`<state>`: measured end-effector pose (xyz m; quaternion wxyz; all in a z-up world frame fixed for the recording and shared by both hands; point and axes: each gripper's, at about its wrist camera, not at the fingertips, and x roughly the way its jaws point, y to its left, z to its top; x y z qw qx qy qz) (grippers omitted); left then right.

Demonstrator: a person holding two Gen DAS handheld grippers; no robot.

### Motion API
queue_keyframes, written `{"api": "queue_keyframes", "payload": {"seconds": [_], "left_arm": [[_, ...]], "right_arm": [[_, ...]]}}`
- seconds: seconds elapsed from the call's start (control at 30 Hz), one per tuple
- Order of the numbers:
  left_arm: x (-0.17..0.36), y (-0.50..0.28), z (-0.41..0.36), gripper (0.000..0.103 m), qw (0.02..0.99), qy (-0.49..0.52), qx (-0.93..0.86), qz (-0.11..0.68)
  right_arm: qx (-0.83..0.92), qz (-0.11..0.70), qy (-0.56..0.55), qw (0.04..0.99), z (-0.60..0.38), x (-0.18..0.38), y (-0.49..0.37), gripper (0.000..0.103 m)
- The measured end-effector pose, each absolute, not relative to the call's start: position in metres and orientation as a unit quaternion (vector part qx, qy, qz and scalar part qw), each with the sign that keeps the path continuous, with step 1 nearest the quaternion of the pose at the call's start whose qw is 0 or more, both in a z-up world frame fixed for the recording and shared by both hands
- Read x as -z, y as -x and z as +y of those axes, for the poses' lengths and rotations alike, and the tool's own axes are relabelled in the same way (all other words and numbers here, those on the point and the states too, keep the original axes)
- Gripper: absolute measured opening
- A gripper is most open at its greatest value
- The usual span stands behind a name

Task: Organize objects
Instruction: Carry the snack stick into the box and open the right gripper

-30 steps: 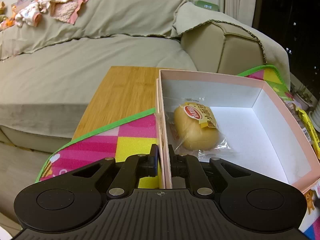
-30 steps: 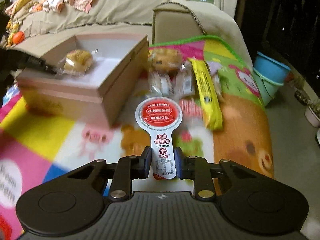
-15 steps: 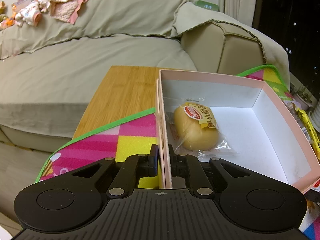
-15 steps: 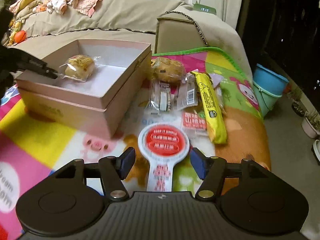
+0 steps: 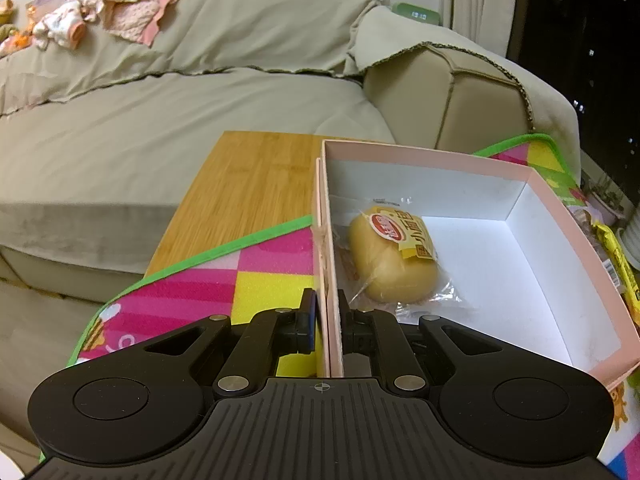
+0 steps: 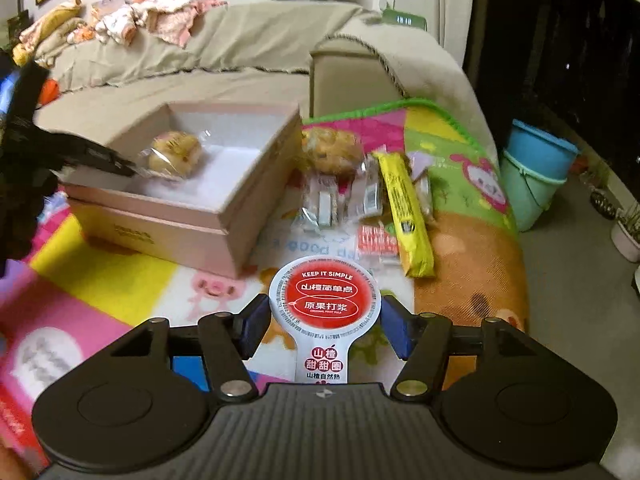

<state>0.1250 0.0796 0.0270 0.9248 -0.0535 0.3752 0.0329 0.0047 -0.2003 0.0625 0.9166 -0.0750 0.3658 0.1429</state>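
My left gripper [image 5: 326, 306] is shut on the near left wall of the open pink box [image 5: 552, 208], one finger outside and one inside. A wrapped yellow bun [image 5: 390, 264] lies inside the box, just ahead of the inner finger. My right gripper [image 6: 325, 316] is spread about halfway, and its blue pads [image 6: 256, 322] touch both edges of the round red-and-white snack pack [image 6: 325, 294]. The pack stays sharp while the mat behind it blurs. The pink box [image 6: 192, 216] sits ahead to the left, with the left gripper's finger [image 6: 108, 160] on its wall.
The box stands on a colourful play mat [image 6: 120, 280] over a wooden table [image 5: 248, 196]. Several wrapped snacks, a yellow bar [image 6: 404, 208] and a bun [image 6: 332, 150] lie right of the box. A beige sofa [image 5: 180, 120] lies beyond, and a blue bucket [image 6: 536, 172] stands at right.
The right gripper let go of the snack pack's narrow stem, spread wide, and now holds the pack across its round head, lifted slightly. The left gripper has kept still on the box wall.
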Motion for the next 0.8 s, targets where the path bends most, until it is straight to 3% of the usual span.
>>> {"api": "queue_keyframes", "payload": {"seconds": [0.3,0.57,0.8], "left_arm": [[-0.027,-0.124,0.081,0.010,0.925,0.055,-0.032,0.376],[-0.027,-0.125,0.081,0.010,0.924,0.058,-0.034,0.377],[-0.026,-0.124,0.081,0.010,0.924,0.063,-0.034,0.377]], "right_arm": [[-0.215,0.284,0.040,0.934,-0.175,-0.142,0.006,0.060],[-0.229,0.212,0.029,0.950,-0.134,-0.190,-0.037,0.060],[-0.215,0.236,0.000,0.948,-0.110,-0.193,-0.098,0.068]]}}
